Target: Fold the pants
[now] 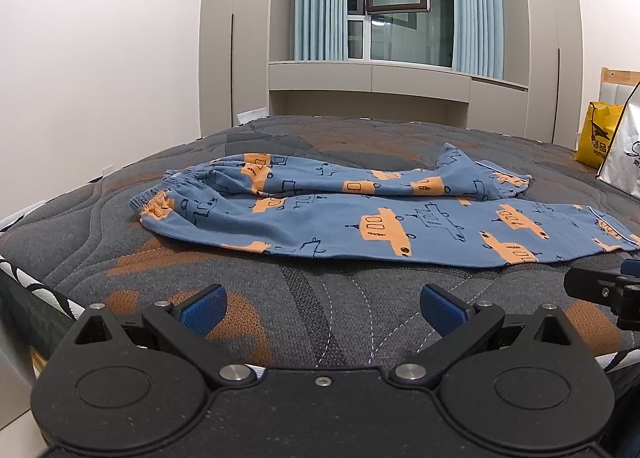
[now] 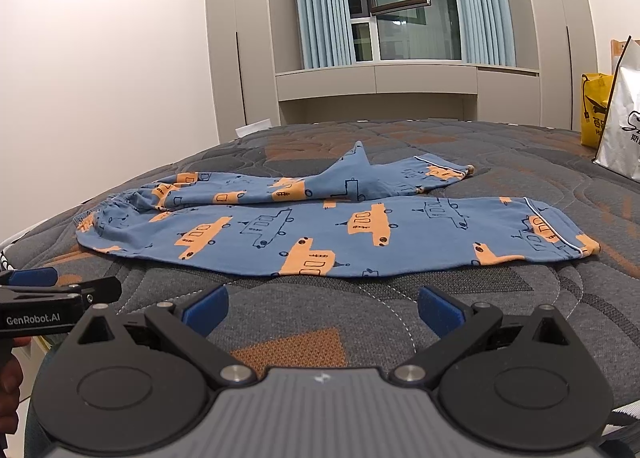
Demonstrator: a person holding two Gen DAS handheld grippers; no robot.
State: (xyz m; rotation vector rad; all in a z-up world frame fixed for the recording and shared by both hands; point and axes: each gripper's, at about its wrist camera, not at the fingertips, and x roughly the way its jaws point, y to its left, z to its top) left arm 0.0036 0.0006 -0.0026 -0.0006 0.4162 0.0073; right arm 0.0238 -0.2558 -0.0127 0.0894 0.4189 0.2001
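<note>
Blue pants (image 1: 360,218) with orange car prints lie across the dark quilted bed (image 1: 320,318), waistband at the left, cuffs at the right. The near leg lies flat; the far leg is bunched with a raised fold. They also show in the right wrist view (image 2: 340,234). My left gripper (image 1: 323,308) is open and empty, above the bed just short of the pants' near edge. My right gripper (image 2: 322,308) is open and empty, also short of the near edge. Each gripper's tip shows at the other view's side.
A yellow bag (image 1: 598,138) and a white bag (image 2: 622,126) stand at the bed's right side. White wall at left; wardrobes, curtains and a window at the back. The bed's near edge lies below the grippers.
</note>
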